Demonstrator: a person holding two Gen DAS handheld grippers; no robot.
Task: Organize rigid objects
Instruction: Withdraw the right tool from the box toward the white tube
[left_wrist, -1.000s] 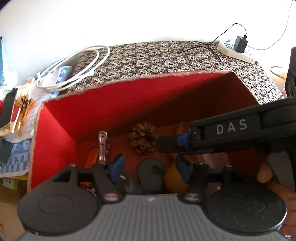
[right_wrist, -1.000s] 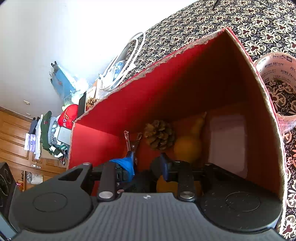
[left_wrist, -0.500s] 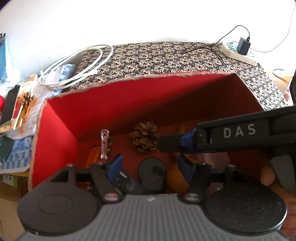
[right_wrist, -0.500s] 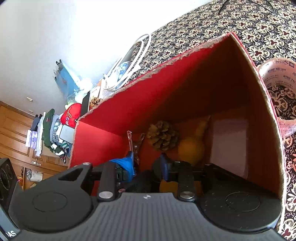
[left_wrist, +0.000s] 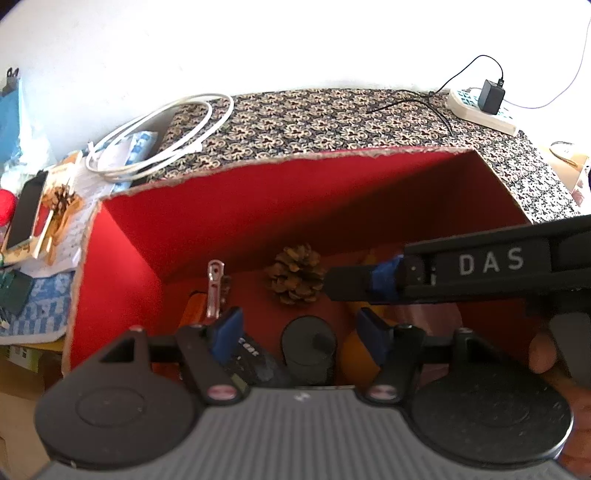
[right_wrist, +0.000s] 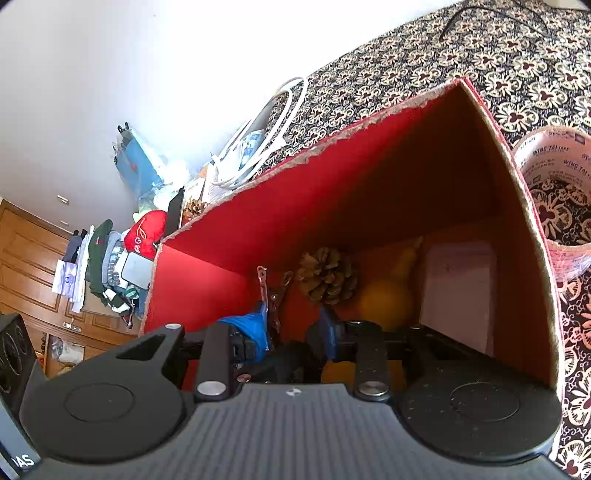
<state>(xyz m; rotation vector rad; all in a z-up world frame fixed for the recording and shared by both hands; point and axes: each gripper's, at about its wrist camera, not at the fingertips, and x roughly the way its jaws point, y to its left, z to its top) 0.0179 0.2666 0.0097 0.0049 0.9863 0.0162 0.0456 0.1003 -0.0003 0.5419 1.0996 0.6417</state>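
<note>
Both grippers are hovering inside the red box (left_wrist: 258, 206): the left gripper (left_wrist: 303, 325), spread and widening, is straddling the upright black cylinder (left_wrist: 308, 343), while the right gripper (right_wrist: 291, 332) is holding nothing.

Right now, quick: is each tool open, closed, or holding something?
Left tool: open wide, jaws have just been opening, nothing between the pads.
Right tool: open narrowly, jaws have just opened a little further, nothing seen gripped.
</note>
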